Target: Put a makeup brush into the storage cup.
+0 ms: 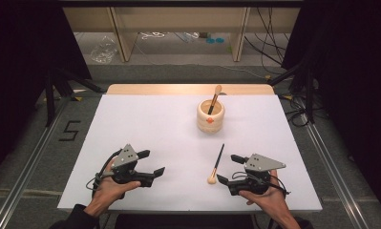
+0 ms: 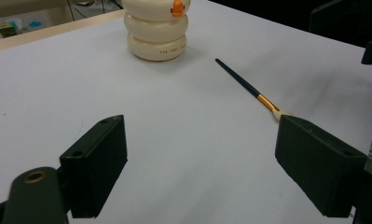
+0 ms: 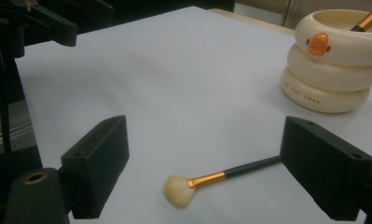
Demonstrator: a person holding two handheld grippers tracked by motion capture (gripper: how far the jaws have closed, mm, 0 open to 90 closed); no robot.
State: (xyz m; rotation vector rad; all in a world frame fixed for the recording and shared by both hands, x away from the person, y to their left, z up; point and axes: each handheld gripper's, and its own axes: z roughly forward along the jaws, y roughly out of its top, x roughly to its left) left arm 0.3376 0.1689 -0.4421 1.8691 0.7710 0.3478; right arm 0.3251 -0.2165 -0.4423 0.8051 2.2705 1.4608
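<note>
The cream, ring-stacked ceramic holder (image 1: 210,116) with an orange duck-bill mark on its front stands upright toward the far middle of the wide white surface (image 1: 145,124), the largest thing here. It is well apart from both hands. A brush with a dark handle and pale tip (image 1: 215,98) leans inside it, its tip rising over the far rim.

Nearer the person, the left tool (image 1: 151,162) rests low over the surface in the left hand (image 1: 112,187), a grey three-cornered plate on top and a cable trailing from it. Its jaws stand wide apart with nothing but bare surface between them. The right tool (image 1: 228,168) sits in the right hand (image 1: 269,193) on the other side, jaws likewise spread wide and holding nothing.

Between the two tools, closer to the right one, lies a slim fan brush with a dark handle, gold ferrule and soft cream bristles (image 1: 216,165). It lies flat, bristles toward the person, handle pointing away toward the holder. In the right gripper view the fan brush (image 3: 211,179) lies between that tool's open jaws, its handle end hidden behind one jaw; whether it touches I cannot tell.
</note>
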